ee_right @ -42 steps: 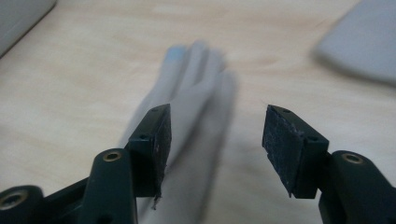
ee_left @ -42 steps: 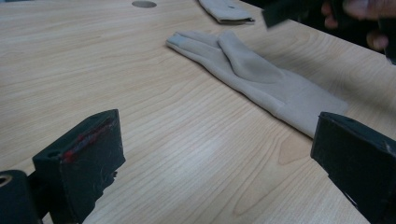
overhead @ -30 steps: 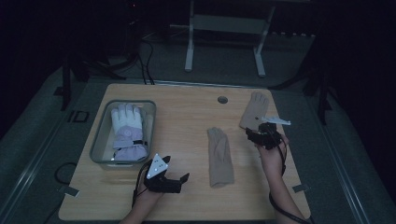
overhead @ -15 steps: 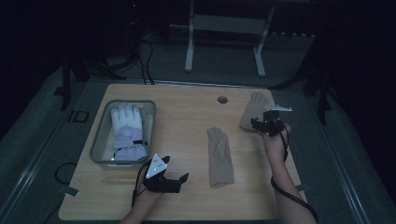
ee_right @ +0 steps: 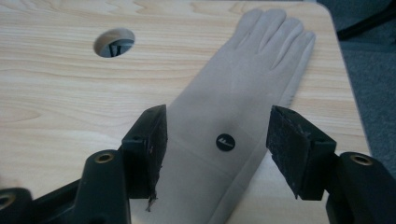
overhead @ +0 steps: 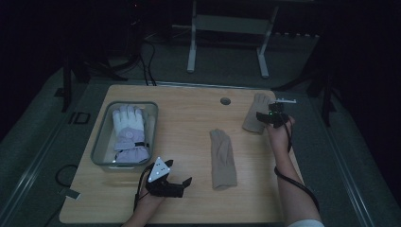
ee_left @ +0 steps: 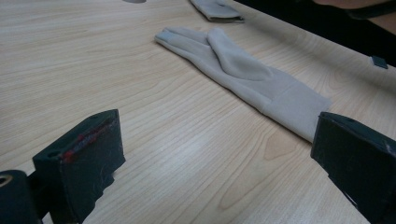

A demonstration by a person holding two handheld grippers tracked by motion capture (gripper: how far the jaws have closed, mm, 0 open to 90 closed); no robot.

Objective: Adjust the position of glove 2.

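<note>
Gripper first: my right gripper (ee_right: pixel 217 140) hangs over the far glove (ee_right: pixel 243 107), low above its cuff end, with the jaws set apart on either side of the fabric and not pressing it. Those jaws have just been opening a little further, and the glove lies between them, flat on the counter (ee_right: pixel 56 93). A small black round label (ee_right: pixel 225 142) on the glove sits in the gap, nearer the jaw at 3 o'clock. The glove's fingers point away toward 12 o'clock, close to the counter's far corner. A round hole (ee_right: pixel 113 42) in the counter lies at about 10 o'clock from the gripper.

From the high view, my right gripper (overhead: pixel 270 118) is at the counter's far right, at the glove (overhead: pixel 255 109) there, at about 2 o'clock from the counter's middle.

My left gripper (ee_left: pixel 215 158) rests low at the near edge with its jaws wide apart and nothing between them but bare wood. Ahead of it, toward 1 o'clock, lies the near glove (ee_left: pixel 243 74), flat, its cuff nearest one jaw but not touching it. In the high view this left gripper (overhead: pixel 174 185) sits at about 7 o'clock from the counter's middle, and the near glove (overhead: pixel 223 152) lies just right of it.

A clear bin (overhead: pixel 100 142) at 9 o'clock holds a white padded glove (overhead: pixel 127 132).
</note>
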